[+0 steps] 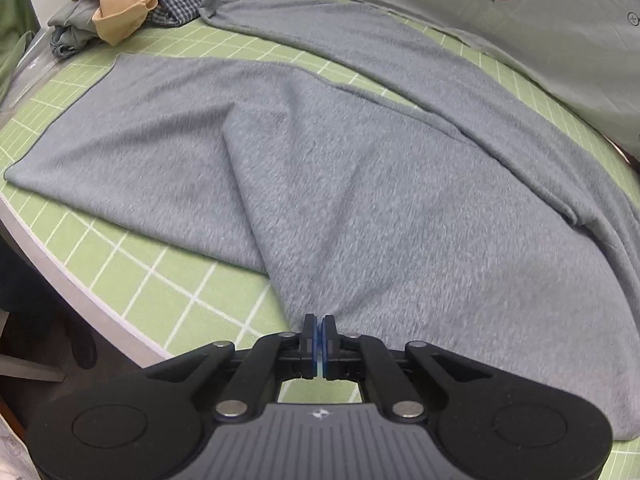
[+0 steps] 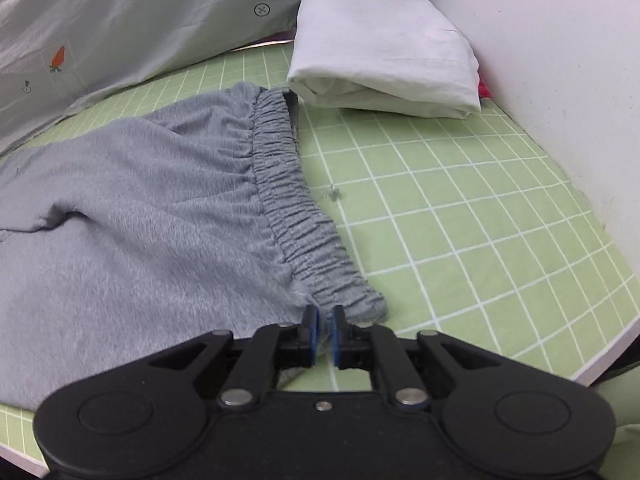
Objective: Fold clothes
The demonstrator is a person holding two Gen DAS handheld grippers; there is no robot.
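Note:
Grey sweatpants (image 1: 320,168) lie spread on a green gridded mat (image 1: 160,280), both legs running away toward the far left. My left gripper (image 1: 319,322) is shut on the near edge of the pants, where the fabric rises in a ridge from the pinch. In the right wrist view the gathered elastic waistband (image 2: 288,200) runs from the far side down to my right gripper (image 2: 324,314). That gripper is shut on the waistband's near corner, with fabric between the blue pads (image 2: 314,334).
A heap of unfolded clothes (image 1: 128,4), tan, plaid and grey, sits at the far left of the mat. A grey sheet with a carrot print (image 1: 520,8) borders the back. A folded white cloth (image 2: 384,48) lies beside a white wall (image 2: 560,80).

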